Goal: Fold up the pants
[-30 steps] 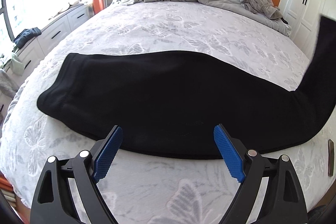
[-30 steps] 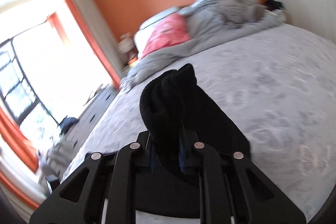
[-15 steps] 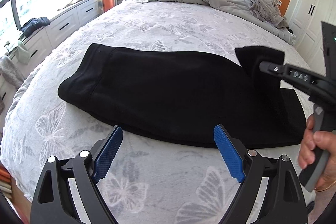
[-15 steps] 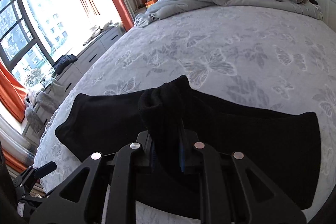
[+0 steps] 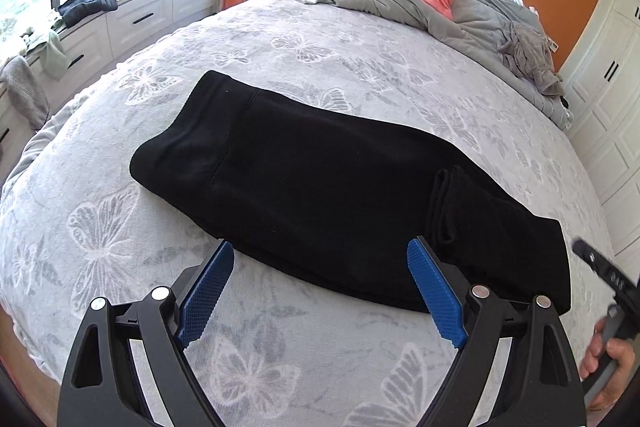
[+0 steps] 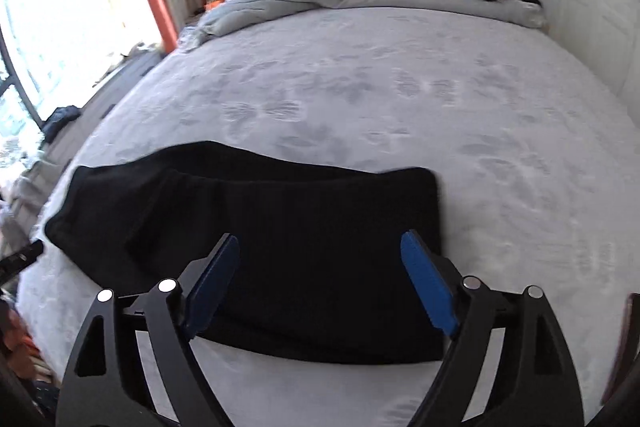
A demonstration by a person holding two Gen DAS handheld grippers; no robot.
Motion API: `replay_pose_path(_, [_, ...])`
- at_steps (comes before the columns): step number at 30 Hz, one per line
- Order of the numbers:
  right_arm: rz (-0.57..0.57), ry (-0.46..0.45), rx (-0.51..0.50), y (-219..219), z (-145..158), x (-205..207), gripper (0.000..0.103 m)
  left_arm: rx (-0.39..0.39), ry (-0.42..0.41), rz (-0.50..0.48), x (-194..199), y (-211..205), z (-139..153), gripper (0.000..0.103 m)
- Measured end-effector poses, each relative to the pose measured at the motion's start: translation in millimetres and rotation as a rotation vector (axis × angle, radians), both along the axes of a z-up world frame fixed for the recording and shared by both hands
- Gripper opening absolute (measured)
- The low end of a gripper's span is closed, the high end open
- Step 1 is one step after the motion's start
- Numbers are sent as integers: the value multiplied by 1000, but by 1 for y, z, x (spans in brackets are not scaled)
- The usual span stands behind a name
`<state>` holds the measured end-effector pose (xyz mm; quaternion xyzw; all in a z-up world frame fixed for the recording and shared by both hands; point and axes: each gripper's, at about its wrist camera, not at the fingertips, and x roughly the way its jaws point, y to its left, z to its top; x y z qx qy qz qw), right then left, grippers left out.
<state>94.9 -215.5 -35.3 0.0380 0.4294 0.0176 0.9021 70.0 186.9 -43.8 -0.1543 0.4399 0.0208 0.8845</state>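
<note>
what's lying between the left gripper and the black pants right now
Nothing: in the left wrist view, only bare butterfly-print bedspread separates the open left gripper from the pants.

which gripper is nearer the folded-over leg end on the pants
Right. The right gripper hangs open directly over the black pants by that leg end; the left gripper sits at their near edge.

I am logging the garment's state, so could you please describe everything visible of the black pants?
The black pants look like soft, fleecy knit. They lie flat on the grey butterfly-print bedspread, across its near part, with one end folded back on top, its cuff edge forming a ridge. A seam runs across near the opposite end. Neither gripper touches them; both are open.
</note>
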Motion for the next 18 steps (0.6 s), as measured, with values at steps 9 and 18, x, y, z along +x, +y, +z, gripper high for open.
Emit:
replay_pose_path(9, [-176, 196, 396, -90, -92, -5, 84, -8, 12, -21, 9, -26, -3, 86])
replay_pose_path(18, [-74, 49, 412, -82, -24, -20, 20, -9, 27, -43, 25, -53, -8, 86])
